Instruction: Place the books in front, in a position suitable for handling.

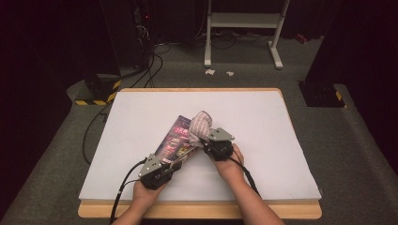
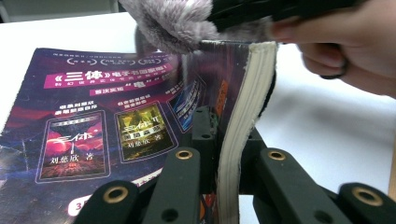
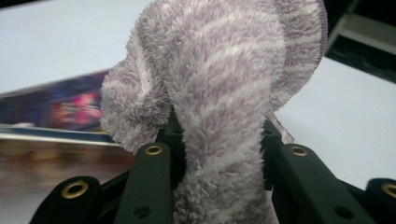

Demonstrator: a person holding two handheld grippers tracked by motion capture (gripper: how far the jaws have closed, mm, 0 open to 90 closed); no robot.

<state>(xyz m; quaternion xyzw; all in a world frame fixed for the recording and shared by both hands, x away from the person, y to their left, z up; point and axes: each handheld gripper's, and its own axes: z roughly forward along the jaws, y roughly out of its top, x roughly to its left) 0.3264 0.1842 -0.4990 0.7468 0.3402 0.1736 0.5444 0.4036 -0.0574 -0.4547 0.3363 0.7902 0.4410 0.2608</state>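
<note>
A paperback book [image 1: 176,138] with a dark purple printed cover [image 2: 93,121] lies slanted on the white table [image 1: 141,112]. My left gripper [image 1: 162,169] is shut on the book's near edge, its jaws clamping the page block [image 2: 245,107]. A fluffy grey-and-white striped cloth [image 1: 199,124] rests on the book's far right side. My right gripper [image 1: 213,140] is shut on this cloth [image 3: 219,93], which bulges up between its jaws. In the left gripper view the cloth [image 2: 173,21] presses on the cover's top edge, with the person's right hand [image 2: 345,42] behind it.
The table's wooden rim [image 1: 202,211] runs along the near side. Past the far edge on the floor stand a white metal frame [image 1: 244,28], black cables [image 1: 150,65] and a hazard-striped base [image 1: 96,91]. Bare white surface spreads left and right of the book.
</note>
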